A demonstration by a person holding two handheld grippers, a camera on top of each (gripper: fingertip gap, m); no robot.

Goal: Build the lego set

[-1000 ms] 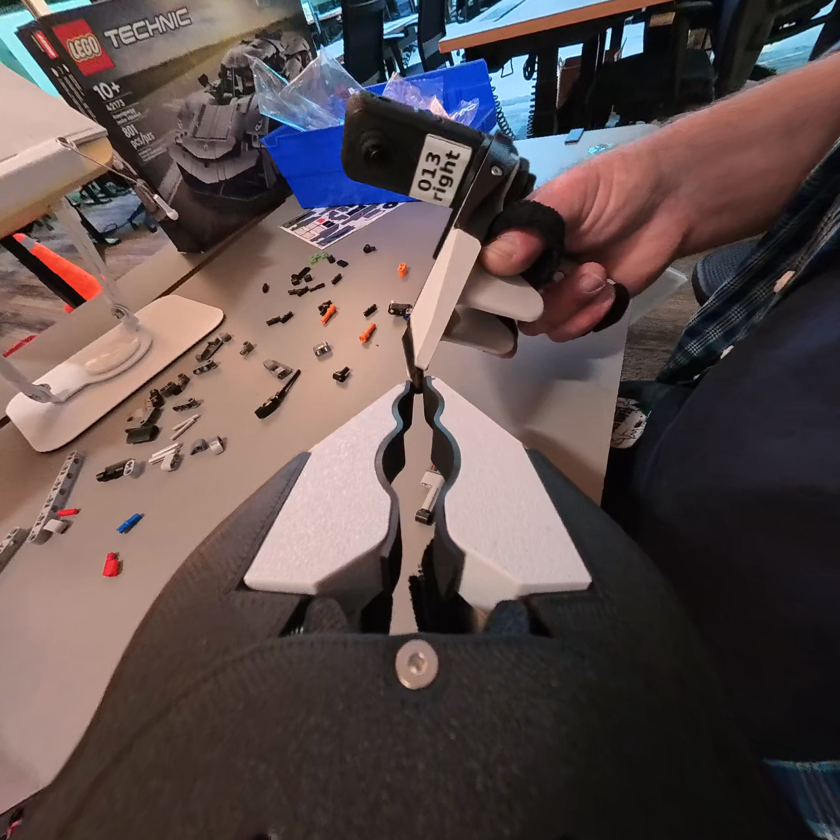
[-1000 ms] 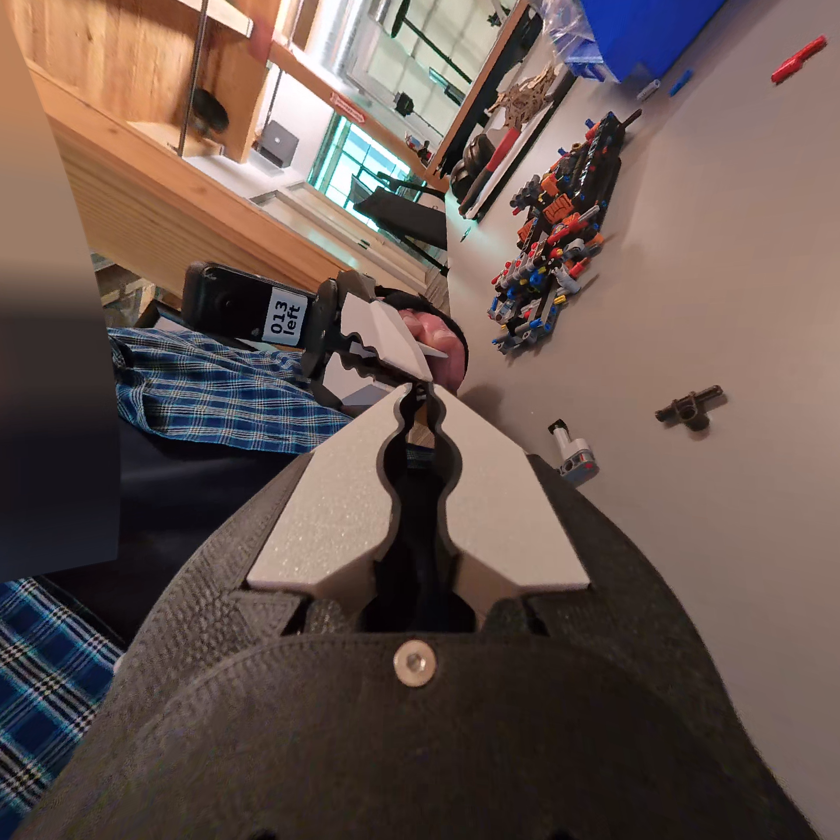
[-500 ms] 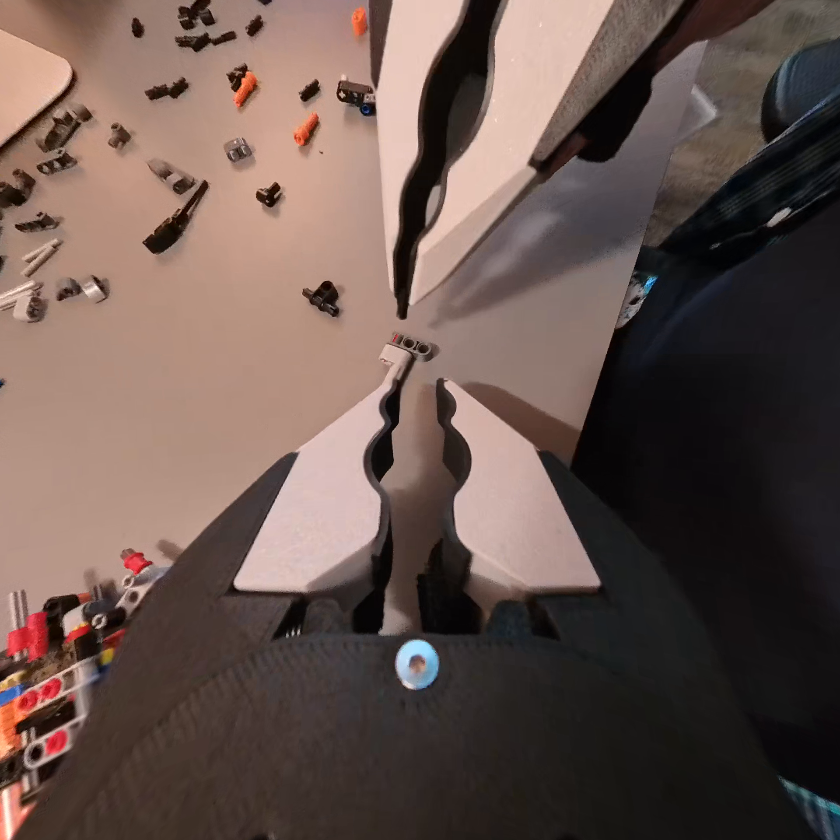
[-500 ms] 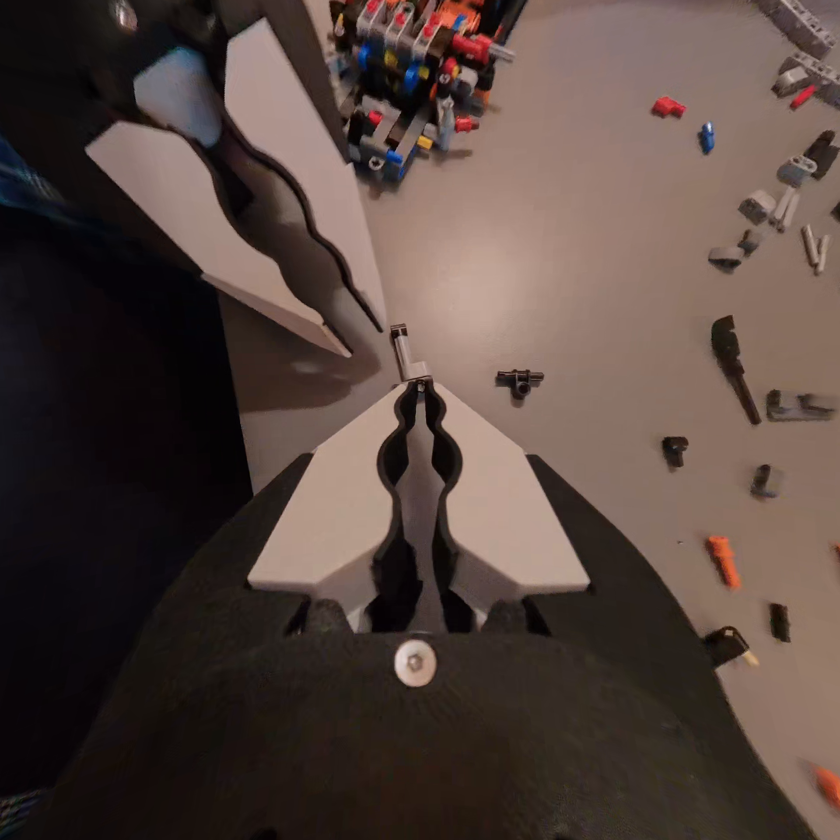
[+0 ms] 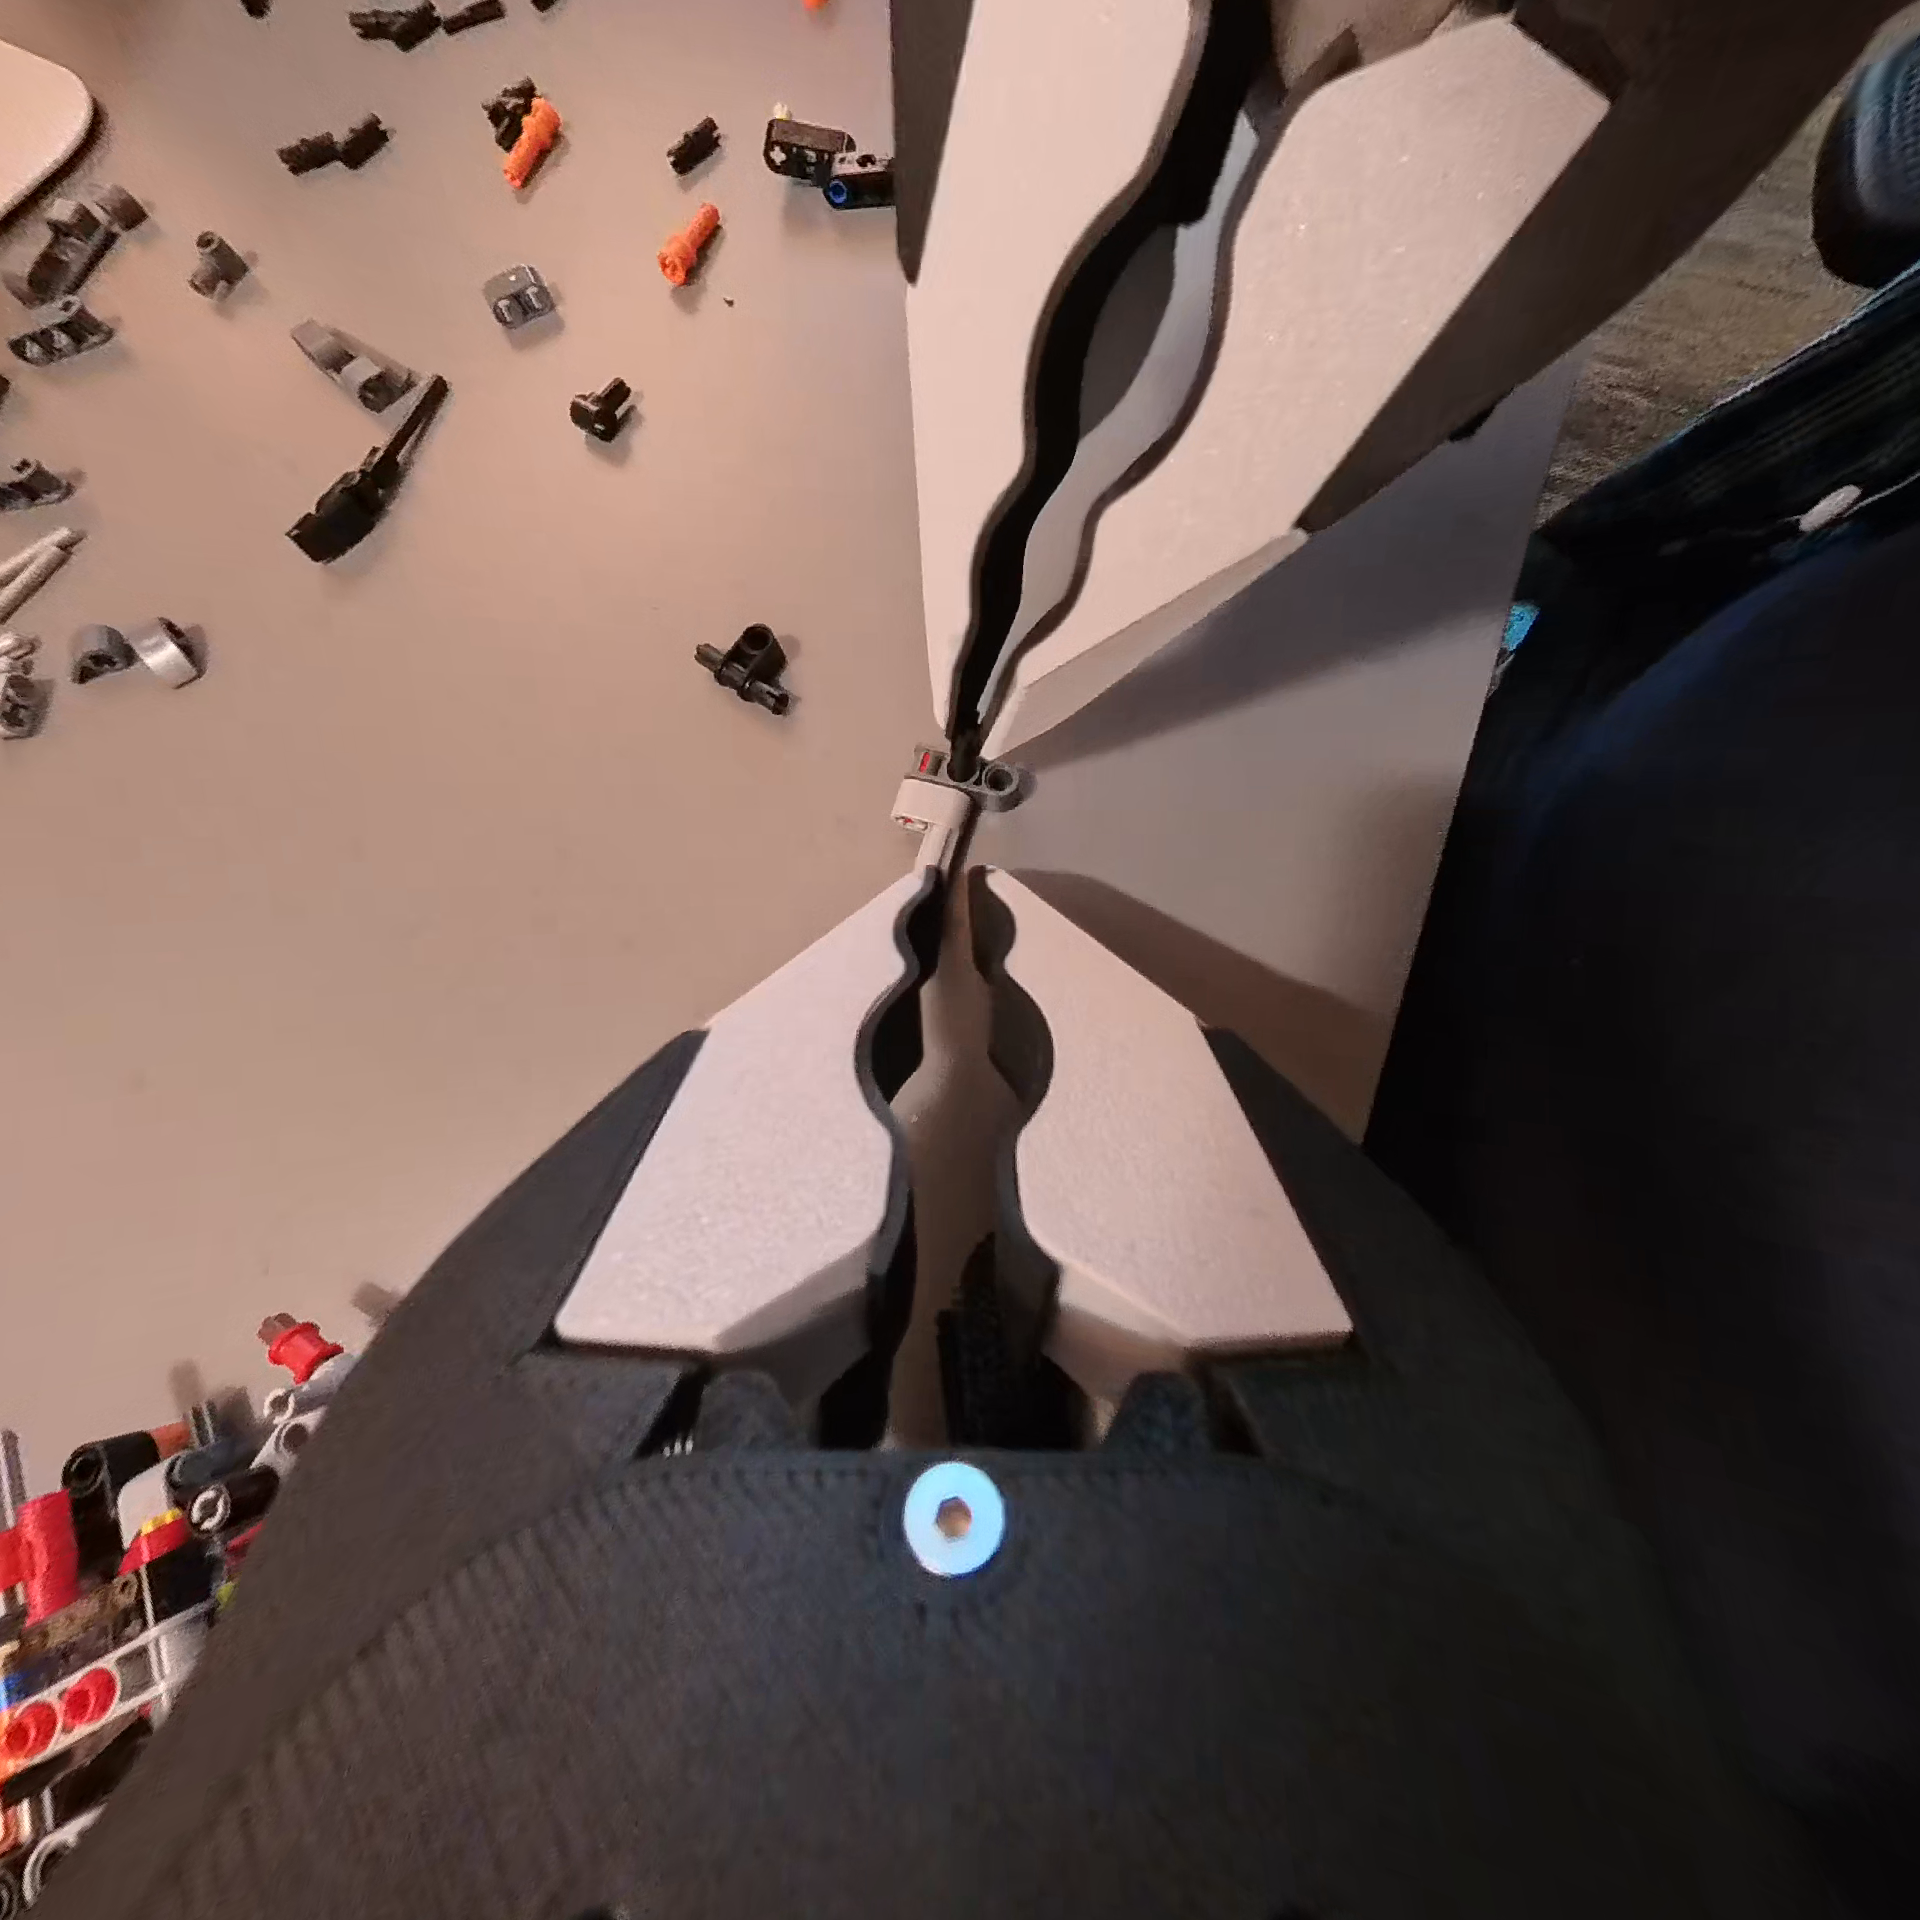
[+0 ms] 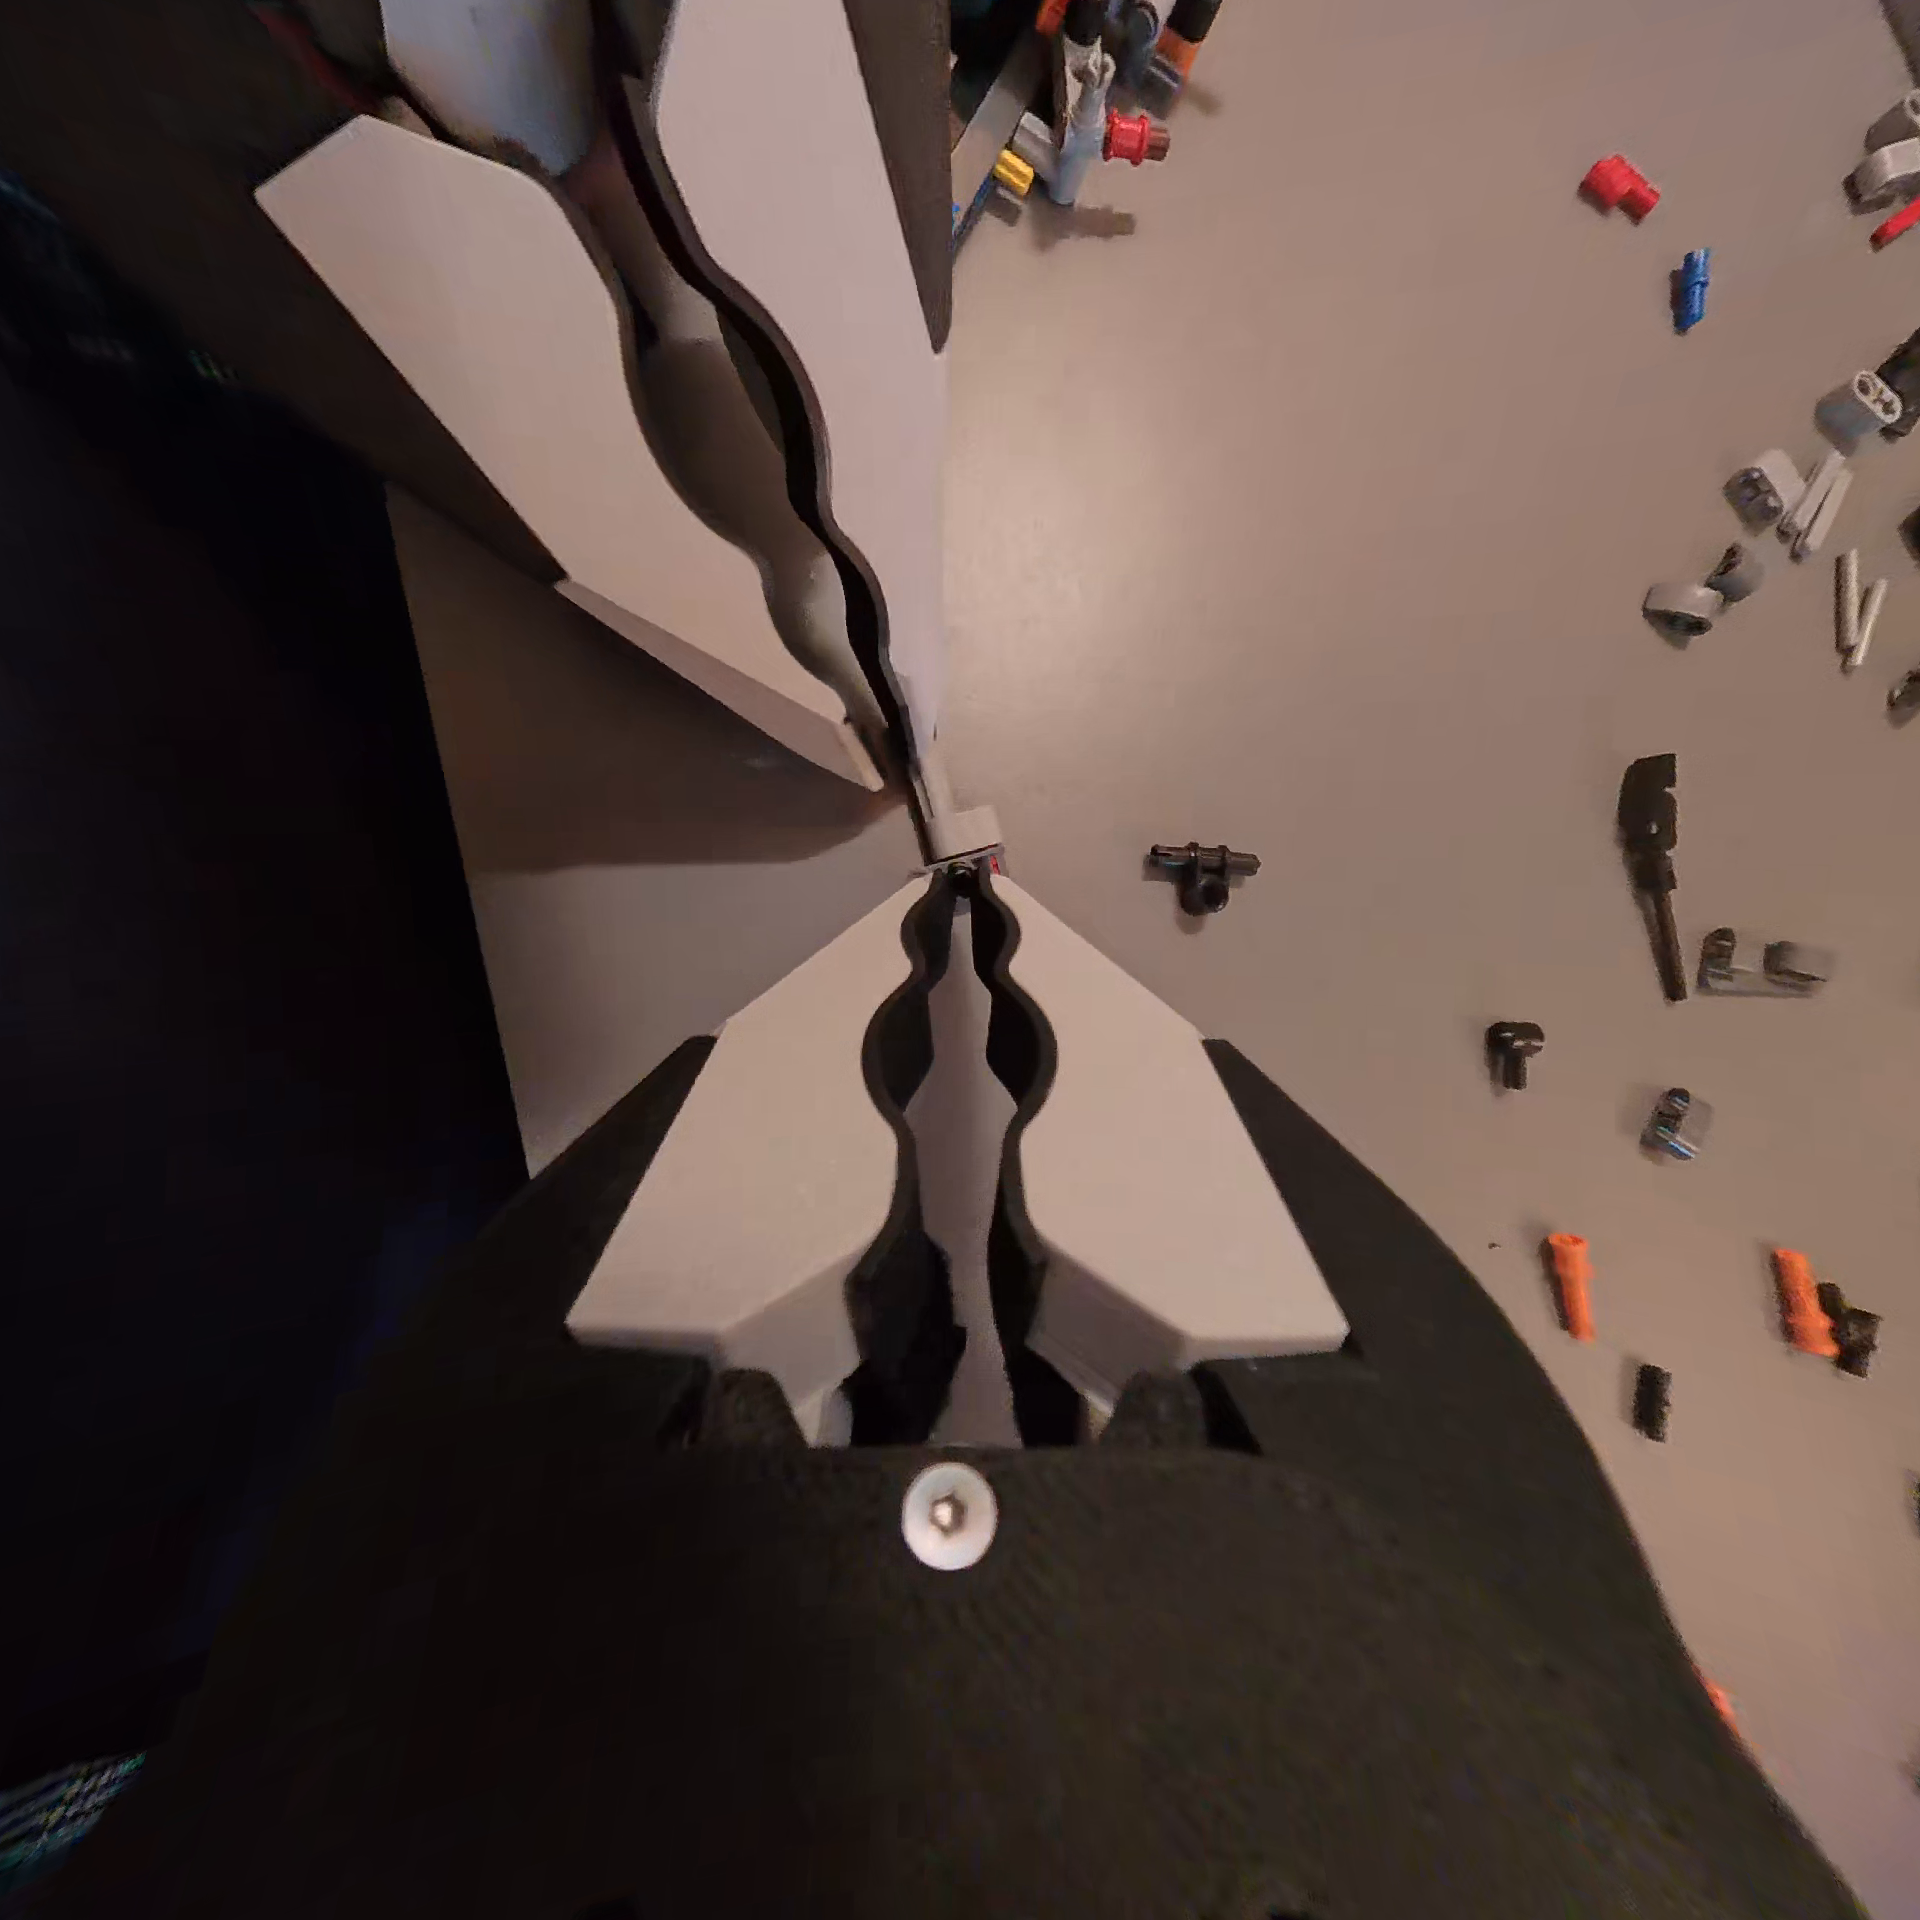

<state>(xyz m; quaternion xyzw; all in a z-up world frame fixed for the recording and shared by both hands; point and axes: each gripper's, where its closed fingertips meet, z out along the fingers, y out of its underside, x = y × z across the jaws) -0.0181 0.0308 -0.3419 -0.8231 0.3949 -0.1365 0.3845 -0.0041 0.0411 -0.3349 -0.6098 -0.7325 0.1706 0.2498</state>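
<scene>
Grey worktop point(image 5: 436, 935) fills both wrist views, strewn with small black, grey and orange lego pieces, with part of a many-coloured built model point(image 5: 94, 1621) at one edge. Near the worktop's front edge the two grippers meet tip to tip. The left gripper point(image 5: 951, 881) is nearly closed, pinching the thin stem of a small grey connector assembly point(image 5: 951, 798). The right gripper point(image 6: 961, 885) is pressed together on what looks like a small black pin, its tip at a hole in the same assembly; the pin itself is too small to see clearly. A black pin connector point(image 5: 750, 667) lies just beside them. The pin seems to be going into the hole. With such narrow grips, any misalignment or sideways push could twist the assembly out of the pinch, or drop it off the nearby edge.
</scene>
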